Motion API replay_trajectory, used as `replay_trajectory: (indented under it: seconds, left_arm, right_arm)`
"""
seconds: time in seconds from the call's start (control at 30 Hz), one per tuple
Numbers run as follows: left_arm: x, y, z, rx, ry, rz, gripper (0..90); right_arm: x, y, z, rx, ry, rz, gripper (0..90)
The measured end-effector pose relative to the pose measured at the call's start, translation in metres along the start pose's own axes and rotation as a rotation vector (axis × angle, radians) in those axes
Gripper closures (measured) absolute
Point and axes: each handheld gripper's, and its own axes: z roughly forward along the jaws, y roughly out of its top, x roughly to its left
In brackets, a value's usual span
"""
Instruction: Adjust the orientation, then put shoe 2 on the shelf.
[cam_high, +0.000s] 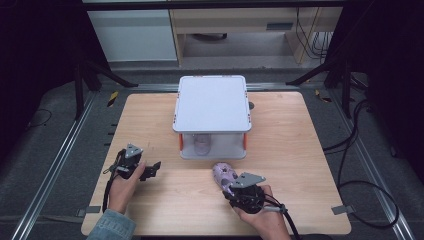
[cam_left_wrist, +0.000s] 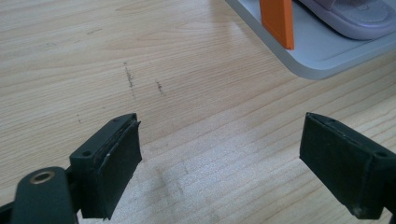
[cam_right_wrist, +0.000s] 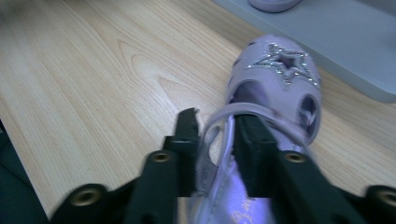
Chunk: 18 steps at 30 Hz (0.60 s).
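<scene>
- Lilac child's sandal (cam_right_wrist: 275, 88) on the table (cam_high: 300, 150), lower centre of the high view, just in front of the white two-level rack (cam_high: 212, 102).
- Soft purple upper, cut-out holes, a glittery silver star on the toe, thin heel strap.
- Right hand-held gripper (cam_right_wrist: 215, 140) straddles the sandal's side wall at the heel: one jaw inside, one outside, slightly parted, not squeezing.
- Left hand-held gripper (cam_left_wrist: 219, 163), lower left of the high view, jaws spread wide over bare wood.
- A second lilac sandal (cam_high: 201, 144) sits on the rack's lower level.
</scene>
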Motion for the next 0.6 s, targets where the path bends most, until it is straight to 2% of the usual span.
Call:
replay_trajectory:
  seconds: [0.2,0.43,0.5,0.6]
  left_arm:
    - [0.0,0.0,0.0,0.0,0.001,0.002,11.4]
    - [0.0,0.0,0.0,0.001,0.002,0.003,11.5]
    - [0.0,0.0,0.0,0.001,0.002,0.003,11.4]
    - [0.0,0.0,0.0,0.001,0.002,0.003,11.4]
  right_arm:
    - [0.001,0.0,-0.01,-0.01,0.009,0.002,54.6]
    - [-0.006,0.002,-0.022,-0.051,0.0,0.014,56.7]
    - [-0.013,0.001,-0.025,-0.06,-0.019,0.022,59.4]
    - [-0.016,0.001,-0.026,-0.067,-0.03,0.025,61.1]
